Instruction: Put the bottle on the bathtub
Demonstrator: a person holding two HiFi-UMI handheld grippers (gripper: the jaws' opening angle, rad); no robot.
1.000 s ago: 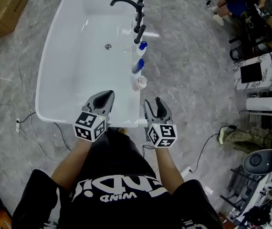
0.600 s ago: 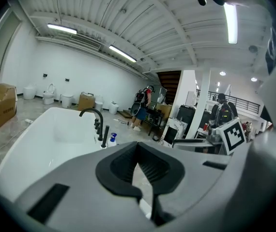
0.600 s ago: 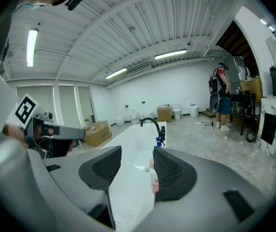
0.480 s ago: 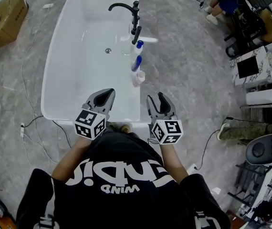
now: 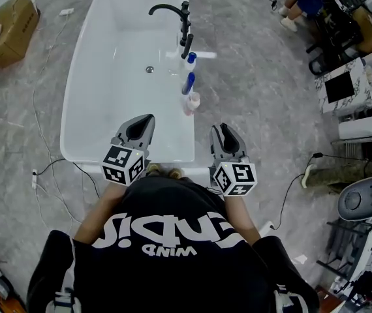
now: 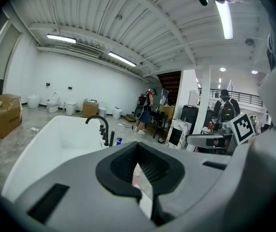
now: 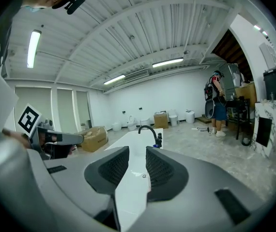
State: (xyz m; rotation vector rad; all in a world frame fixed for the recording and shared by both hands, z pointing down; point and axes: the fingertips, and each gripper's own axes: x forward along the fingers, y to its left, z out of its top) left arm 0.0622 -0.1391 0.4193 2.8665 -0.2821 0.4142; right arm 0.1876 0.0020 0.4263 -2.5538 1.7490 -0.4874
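Observation:
A white bathtub (image 5: 94, 109) stretches away from me, with a black faucet (image 5: 173, 15) on its right rim. Three bottles stand in a row on that rim: a white one with a blue cap (image 5: 190, 59), a blue one (image 5: 188, 83) and a pale pink one (image 5: 191, 102). My left gripper (image 5: 140, 128) hovers over the tub's near end, its fingertips together and nothing in it (image 6: 137, 144). My right gripper (image 5: 224, 139) hangs over the floor just right of the tub's near corner, its jaws slightly apart and empty (image 7: 137, 151).
A cardboard box (image 5: 6, 21) sits on the grey stone floor at the far left. Cables (image 5: 42, 168) trail beside the tub's left side. A marble-topped cabinet (image 5: 342, 87) and equipment crowd the right. A seated person's feet (image 5: 297, 5) show at the top right.
My right gripper has drifted right, off the tub's corner, and its jaws look narrower. The left gripper has barely moved. The bottles have stayed on the rim.

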